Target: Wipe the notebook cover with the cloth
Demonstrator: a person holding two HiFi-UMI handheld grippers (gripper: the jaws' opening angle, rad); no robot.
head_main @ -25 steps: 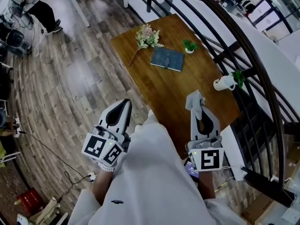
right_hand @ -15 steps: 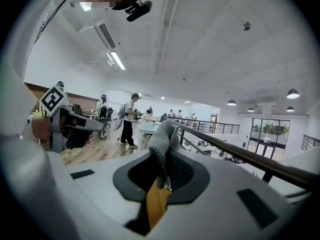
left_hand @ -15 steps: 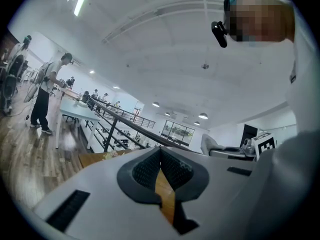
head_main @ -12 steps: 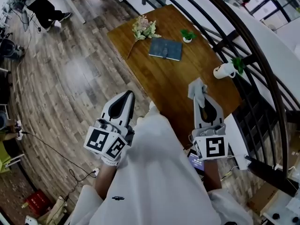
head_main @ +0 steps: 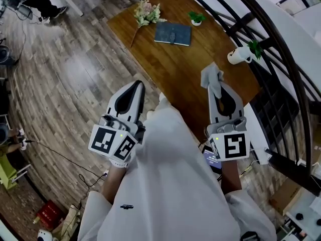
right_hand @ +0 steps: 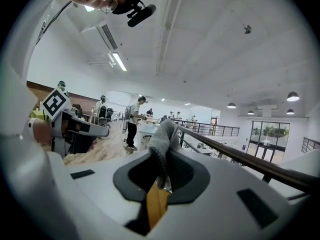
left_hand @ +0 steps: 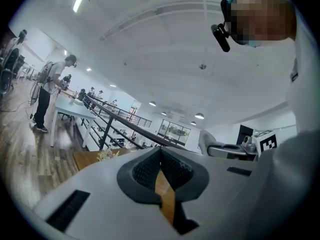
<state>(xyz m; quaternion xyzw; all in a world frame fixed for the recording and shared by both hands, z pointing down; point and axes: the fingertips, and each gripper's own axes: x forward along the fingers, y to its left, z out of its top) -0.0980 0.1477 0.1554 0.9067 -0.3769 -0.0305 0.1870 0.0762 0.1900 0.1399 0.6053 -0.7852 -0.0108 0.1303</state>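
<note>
Cloth [head_main: 211, 77] is clamped in the right hand-held gripper [head_main: 214, 88], grey fabric bunched over the tips and hiding them from the head view. Left hand-held gripper [head_main: 136, 86] hangs over the floor [head_main: 75, 84] beside the counter [head_main: 210, 49], jaws pressed together on nothing. Notebook [head_main: 172, 33] lies well ahead at the counter's far end, between flowers [head_main: 146, 12] and a small plant [head_main: 196, 18], well apart from both grippers. Neither gripper view shows it. White clothing [head_main: 165, 185] covers the counter's near edge.

One tabletop [head_main: 186, 64], one notebook [head_main: 173, 34], one flower bunch [head_main: 145, 12], one small potted plant [head_main: 196, 18], one white pot [head_main: 237, 55], one cloth [head_main: 212, 78]. Two grippers: left gripper [head_main: 136, 86] and right gripper [head_main: 216, 84].
</note>
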